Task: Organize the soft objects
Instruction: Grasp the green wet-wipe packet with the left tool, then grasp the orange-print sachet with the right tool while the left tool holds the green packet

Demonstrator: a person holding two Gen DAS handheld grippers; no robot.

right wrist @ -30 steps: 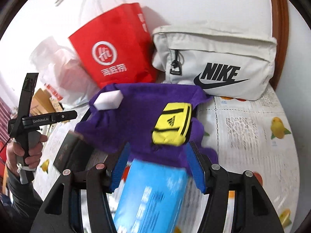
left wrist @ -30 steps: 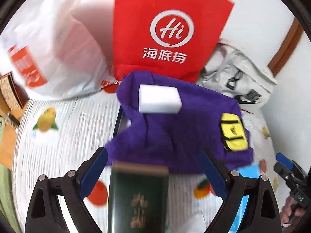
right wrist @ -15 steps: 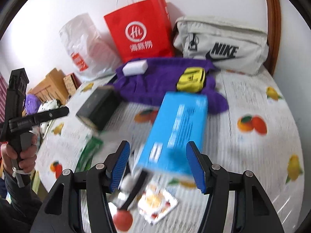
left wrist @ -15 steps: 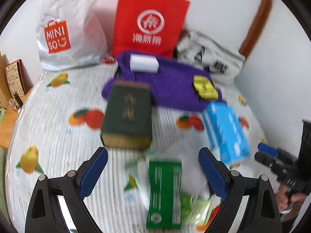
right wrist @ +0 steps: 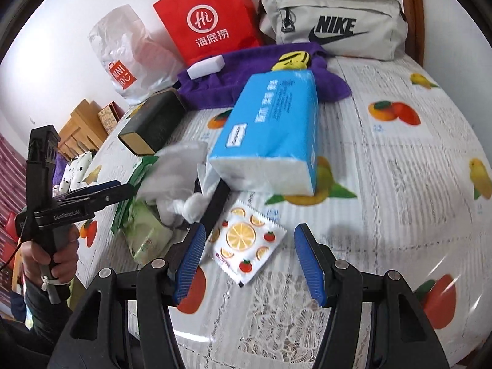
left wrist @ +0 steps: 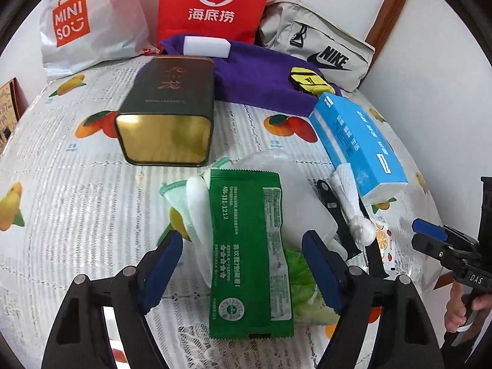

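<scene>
left hand-held gripper (left wrist: 241, 266): jaws have just been narrowing, now straddling the green packet (left wrist: 249, 255)
right hand-held gripper (right wrist: 249, 261): pulled back from the purple towel (right wrist: 246, 73) to over the orange-print sachet (right wrist: 244, 243)

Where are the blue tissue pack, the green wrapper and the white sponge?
blue tissue pack (right wrist: 270, 117): right wrist view, middle of its printed top face.
green wrapper (left wrist: 249, 246): left wrist view, middle of its printed back.
white sponge (left wrist: 206, 47): left wrist view, front face.

Green packet (left wrist: 249, 252) between open claw (left wrist: 243, 264)

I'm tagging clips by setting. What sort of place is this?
Probably a room in a home: a table under a fruit-print tablecloth, shopping bags such as the red paper bag against a white wall, and a tissue pack among household clutter.
</scene>
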